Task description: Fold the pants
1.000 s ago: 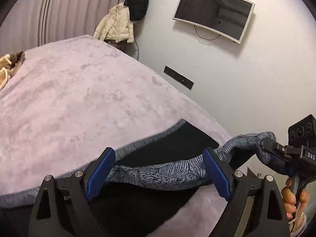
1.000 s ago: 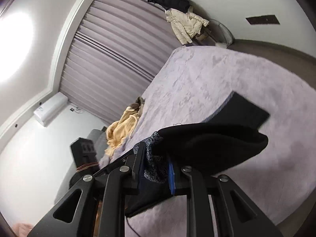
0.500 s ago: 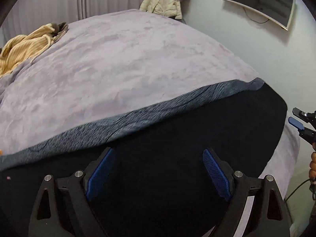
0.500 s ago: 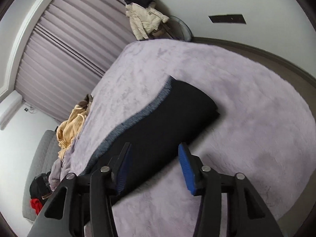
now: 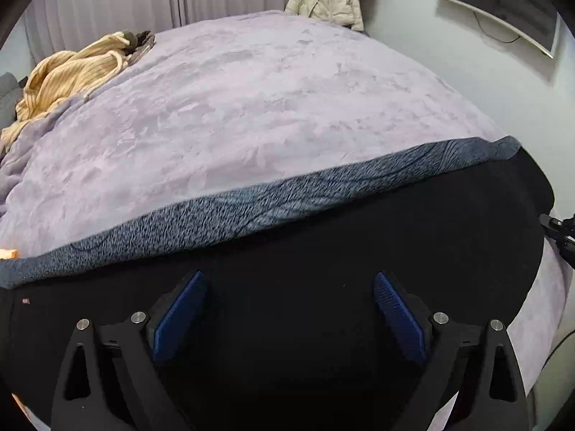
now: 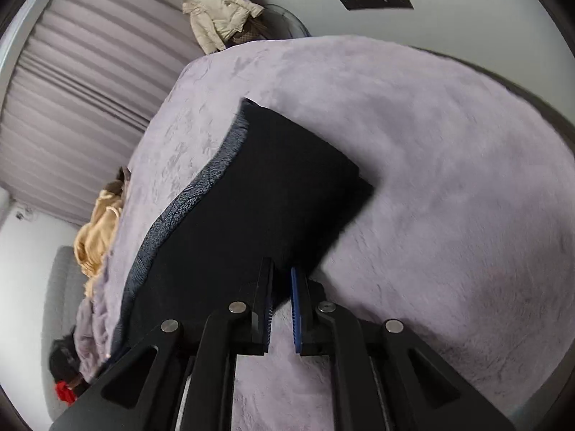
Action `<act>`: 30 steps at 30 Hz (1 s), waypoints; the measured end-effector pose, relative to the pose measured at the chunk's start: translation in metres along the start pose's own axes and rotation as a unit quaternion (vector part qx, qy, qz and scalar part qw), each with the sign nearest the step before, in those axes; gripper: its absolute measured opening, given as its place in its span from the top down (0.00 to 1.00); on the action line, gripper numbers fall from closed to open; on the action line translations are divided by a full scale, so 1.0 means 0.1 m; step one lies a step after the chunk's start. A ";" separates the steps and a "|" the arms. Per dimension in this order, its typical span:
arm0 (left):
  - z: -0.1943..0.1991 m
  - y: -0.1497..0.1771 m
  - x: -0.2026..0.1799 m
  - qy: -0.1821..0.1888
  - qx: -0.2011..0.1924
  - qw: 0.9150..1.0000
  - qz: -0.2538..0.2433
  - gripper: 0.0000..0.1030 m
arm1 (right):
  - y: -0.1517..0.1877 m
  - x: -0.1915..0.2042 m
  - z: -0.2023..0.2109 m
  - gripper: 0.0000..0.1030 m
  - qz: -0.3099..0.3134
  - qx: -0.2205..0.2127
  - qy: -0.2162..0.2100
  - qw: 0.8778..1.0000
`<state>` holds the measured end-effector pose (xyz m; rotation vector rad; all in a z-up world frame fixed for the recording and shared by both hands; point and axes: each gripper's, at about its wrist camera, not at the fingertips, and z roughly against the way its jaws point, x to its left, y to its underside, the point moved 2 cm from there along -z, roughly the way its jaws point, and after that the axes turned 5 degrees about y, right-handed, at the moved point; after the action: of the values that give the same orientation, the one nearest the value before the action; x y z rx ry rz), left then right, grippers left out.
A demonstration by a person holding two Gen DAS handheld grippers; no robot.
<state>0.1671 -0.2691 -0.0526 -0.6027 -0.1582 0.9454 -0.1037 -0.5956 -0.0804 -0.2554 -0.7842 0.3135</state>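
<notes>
The black pants (image 5: pixel 323 251) lie folded flat on the purple bed cover (image 5: pixel 251 107), with a blue-grey patterned strip (image 5: pixel 251 204) showing along their far edge. My left gripper (image 5: pixel 289 276) hovers low over the black cloth, its jaws opening and nothing pinched between the blue pads. In the right wrist view the pants (image 6: pixel 251 197) stretch away to the upper left. My right gripper (image 6: pixel 281 267) is shut, its tips at the pants' near edge, and I see no cloth lifted. The right gripper's tip (image 5: pixel 557 230) peeks in at the left view's right edge.
A yellow knit garment (image 5: pixel 72 72) is heaped at the bed's far left. A cream jacket (image 5: pixel 323 0) hangs by the curtains and a screen (image 5: pixel 503 0) is on the wall. The bed's edge drops off close on the right (image 6: pixel 539 115). A grey sofa (image 6: pixel 61 287) stands beyond.
A second ago the right gripper held the pants' patterned edge up in the air. The cloth now lies flat; the right jaws opened, then shut empty. Both grippers sank toward the bed.
</notes>
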 end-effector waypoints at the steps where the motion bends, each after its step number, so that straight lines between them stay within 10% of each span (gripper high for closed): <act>1: 0.02 0.02 0.05 0.008 0.001 1.000 0.006 0.08 | 0.02 -0.06 0.06 0.82 -0.018 -0.007 -0.007 1.000; 6: 0.22 -0.08 0.29 0.022 -0.026 0.999 0.019 0.08 | 0.09 0.42 0.57 0.76 0.083 -0.103 0.018 0.991; 13: -0.19 -0.31 0.46 -0.013 0.007 0.999 0.050 0.08 | 0.56 1.88 -0.45 0.76 0.271 0.017 -0.043 0.961; 17: -0.29 -0.44 0.55 -0.026 0.002 0.999 0.042 0.08 | 0.80 2.16 -1.16 0.80 0.334 0.049 0.019 0.941; 24: -0.28 -0.52 1.12 -0.028 0.018 0.991 0.129 0.08 | 0.41 1.77 -1.08 0.84 0.208 0.009 0.060 0.976; 30: 0.48 -0.09 1.57 -0.083 -0.017 0.993 0.082 0.08 | 0.73 1.72 -0.54 0.74 0.158 0.078 -0.098 0.979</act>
<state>0.2474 -0.1272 -0.0285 -0.5743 -0.2765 1.1553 0.0368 -0.4707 -0.0304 -0.2019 -0.9096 0.7062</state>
